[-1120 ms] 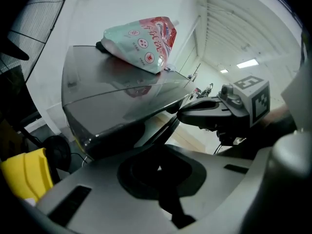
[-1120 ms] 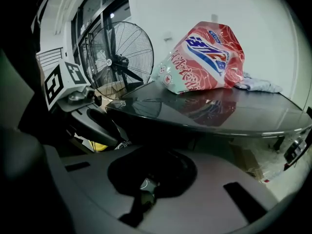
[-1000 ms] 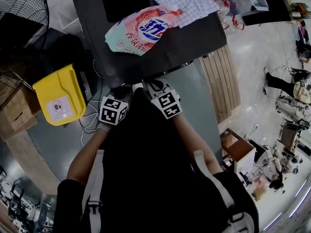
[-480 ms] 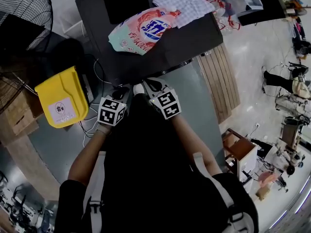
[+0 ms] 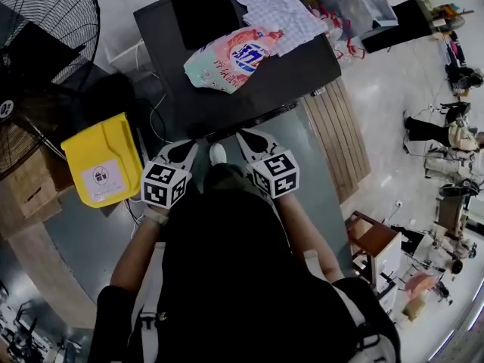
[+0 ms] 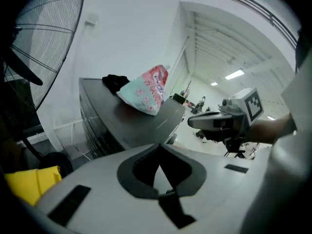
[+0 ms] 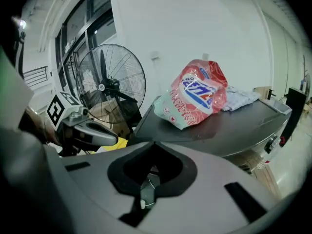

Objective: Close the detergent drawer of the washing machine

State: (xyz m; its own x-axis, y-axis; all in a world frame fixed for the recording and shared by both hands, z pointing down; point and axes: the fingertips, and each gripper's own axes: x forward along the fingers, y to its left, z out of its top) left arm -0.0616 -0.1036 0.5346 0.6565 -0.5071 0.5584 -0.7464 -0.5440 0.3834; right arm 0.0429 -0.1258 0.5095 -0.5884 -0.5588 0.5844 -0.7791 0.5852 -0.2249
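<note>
The dark washing machine [image 5: 295, 66] stands in front of me, seen from above; its front face and detergent drawer are hidden from this angle. My left gripper [image 5: 189, 147] and right gripper [image 5: 246, 136] are side by side just short of the machine's front edge, both pointing at it. Each is shut with nothing between its jaws. In the left gripper view the shut left gripper [image 6: 160, 148] faces the machine's top corner [image 6: 131, 123], with the right gripper [image 6: 196, 122] off to the right. The right gripper [image 7: 153, 145] looks across the lid [image 7: 229, 126].
A pink and green detergent bag [image 5: 227, 57], a checked cloth [image 5: 276, 6] and a black cloth [image 5: 203, 12] lie on the lid. A yellow bin [image 5: 102, 161] and a big fan [image 5: 45, 36] stand left. A wooden pallet [image 5: 344, 138] leans right of the machine.
Both grippers have risen and moved forward towards the washing machine's front edge, their jaws now showing in front of the marker cubes. Both stay shut.
</note>
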